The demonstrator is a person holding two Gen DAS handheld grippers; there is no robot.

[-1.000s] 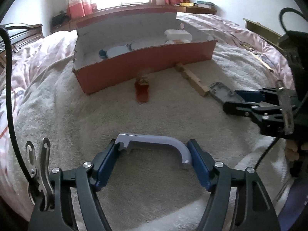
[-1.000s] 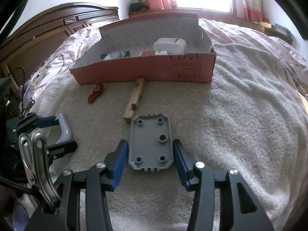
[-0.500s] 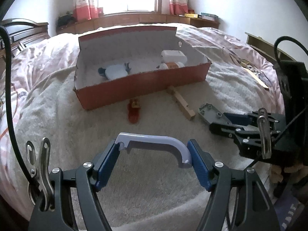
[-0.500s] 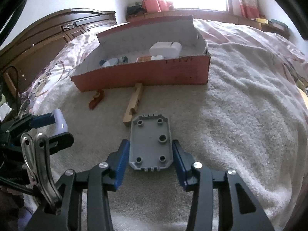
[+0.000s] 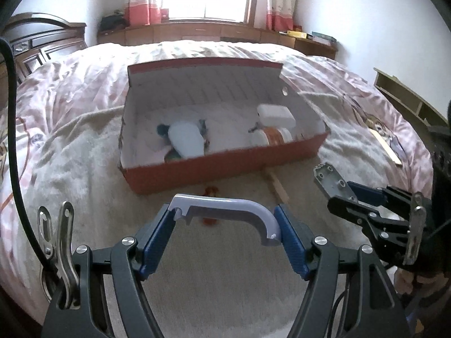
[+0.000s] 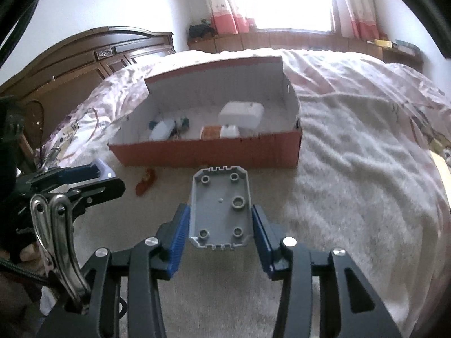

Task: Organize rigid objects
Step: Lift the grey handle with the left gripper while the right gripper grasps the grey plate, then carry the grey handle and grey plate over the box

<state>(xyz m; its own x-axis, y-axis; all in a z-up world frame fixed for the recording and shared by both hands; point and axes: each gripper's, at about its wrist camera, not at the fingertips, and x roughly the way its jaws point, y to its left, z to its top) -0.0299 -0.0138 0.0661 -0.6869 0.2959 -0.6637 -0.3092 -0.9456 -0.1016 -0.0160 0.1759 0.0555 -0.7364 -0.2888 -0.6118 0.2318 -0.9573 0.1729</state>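
Note:
My left gripper [image 5: 224, 225] is shut on a lavender curved plastic handle [image 5: 225, 207], held above the towel in front of the box. My right gripper [image 6: 220, 225] is shut on a grey plastic plate [image 6: 220, 211] with round studs, also held above the towel; the plate shows in the left wrist view [image 5: 331, 178] too. An open red cardboard box [image 5: 225, 166] with a white inside stands ahead on the bed. It holds a white case [image 5: 276, 114], a white bottle [image 5: 186, 142] and an orange-labelled jar [image 5: 274, 136].
A small red toy [image 6: 145, 184] and a wooden stick [image 5: 277, 187] lie on the beige towel [image 6: 324, 211] in front of the box. A dark wooden headboard [image 6: 84, 56] is at the left. A wooden shelf [image 5: 408, 101] stands at the right.
Both grippers have risen with their objects and now look down into the box. The box has come closer and more central in both views.

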